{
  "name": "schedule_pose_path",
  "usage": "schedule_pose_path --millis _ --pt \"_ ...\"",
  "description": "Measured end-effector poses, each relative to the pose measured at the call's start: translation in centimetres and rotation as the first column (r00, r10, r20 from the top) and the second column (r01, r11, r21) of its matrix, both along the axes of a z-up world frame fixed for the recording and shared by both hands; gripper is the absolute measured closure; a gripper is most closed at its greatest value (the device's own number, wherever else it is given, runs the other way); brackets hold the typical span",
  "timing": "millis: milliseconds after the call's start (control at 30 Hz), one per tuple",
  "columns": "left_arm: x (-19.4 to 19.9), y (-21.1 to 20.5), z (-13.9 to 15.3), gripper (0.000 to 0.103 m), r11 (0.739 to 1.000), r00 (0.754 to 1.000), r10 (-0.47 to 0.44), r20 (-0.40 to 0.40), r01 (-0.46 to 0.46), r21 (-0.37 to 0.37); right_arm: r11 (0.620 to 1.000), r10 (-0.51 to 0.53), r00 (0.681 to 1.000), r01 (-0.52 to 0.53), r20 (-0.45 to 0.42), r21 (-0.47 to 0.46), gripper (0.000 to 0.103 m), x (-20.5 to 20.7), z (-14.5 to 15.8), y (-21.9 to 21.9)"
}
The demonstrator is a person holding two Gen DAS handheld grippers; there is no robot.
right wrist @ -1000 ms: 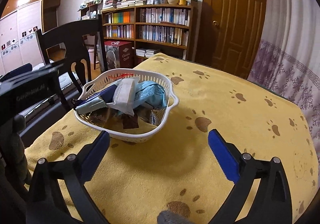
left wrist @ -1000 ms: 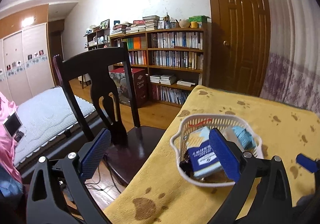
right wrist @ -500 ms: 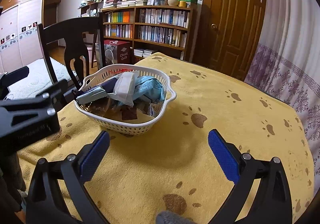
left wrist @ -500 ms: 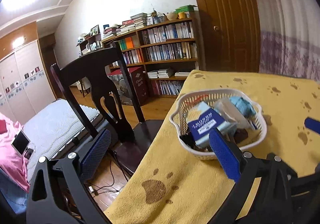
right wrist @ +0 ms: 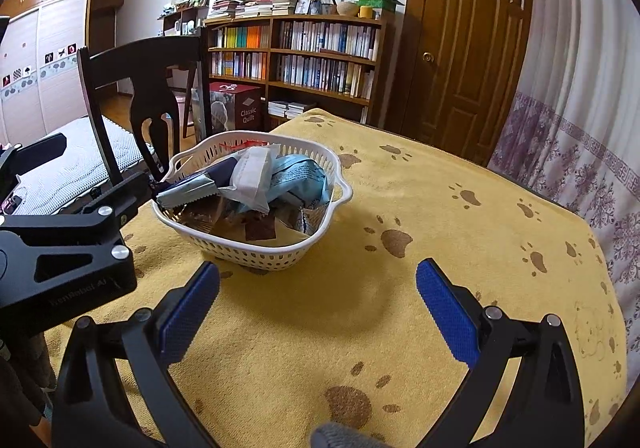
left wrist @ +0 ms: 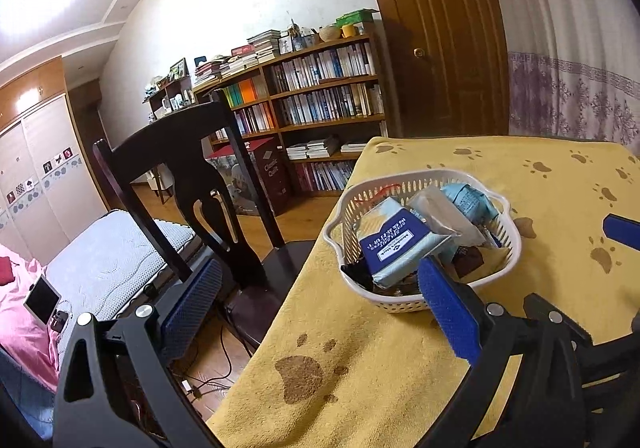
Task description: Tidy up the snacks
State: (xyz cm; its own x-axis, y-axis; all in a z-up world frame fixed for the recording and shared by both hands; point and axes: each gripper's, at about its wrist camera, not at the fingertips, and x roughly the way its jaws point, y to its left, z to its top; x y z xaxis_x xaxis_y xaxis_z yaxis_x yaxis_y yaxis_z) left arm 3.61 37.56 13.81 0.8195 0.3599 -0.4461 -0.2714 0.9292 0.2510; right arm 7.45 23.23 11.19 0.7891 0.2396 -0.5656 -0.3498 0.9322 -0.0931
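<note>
A white slotted basket point(left wrist: 516, 248) point(right wrist: 256, 254) stands on the yellow paw-print tablecloth point(right wrist: 440, 232), heaped with snack packets. On top lie a dark blue pack point(left wrist: 394, 248) point(right wrist: 192, 185), a white packet point(left wrist: 444, 213) point(right wrist: 252, 175) and a light blue bag point(left wrist: 468, 199) point(right wrist: 300, 177); brown wrappers sit at the bottom. My left gripper point(left wrist: 316, 308) hangs open at the table's left edge, its right pad just in front of the basket. Nothing is between the fingers of my right gripper point(right wrist: 318, 308), which stands open above the cloth on the near side of the basket.
A dark wooden chair point(left wrist: 192, 183) point(right wrist: 140, 87) stands against the table's left side. Beyond it are a bed point(left wrist: 100, 256), a bookshelf point(right wrist: 312, 59) and a brown door point(right wrist: 468, 35). A curtain point(right wrist: 580, 107) hangs at the right. Cables lie on the floor under the chair.
Both grippers have drawn back from the basket and shifted a little; the left wrist view has tilted. Both stay open and the snacks lie unmoved.
</note>
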Motion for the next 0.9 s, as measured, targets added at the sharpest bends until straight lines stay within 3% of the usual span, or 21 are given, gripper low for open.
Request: schedule_pose_path --millis 900 --pt "0.26 -0.89 -0.45 0.003 0.999 1.000 -0.010 -0.004 0.011 0.047 0.999 -0.011 1.000 0.012 0.025 -0.038 0.005 -0.25 -0.15 0.11"
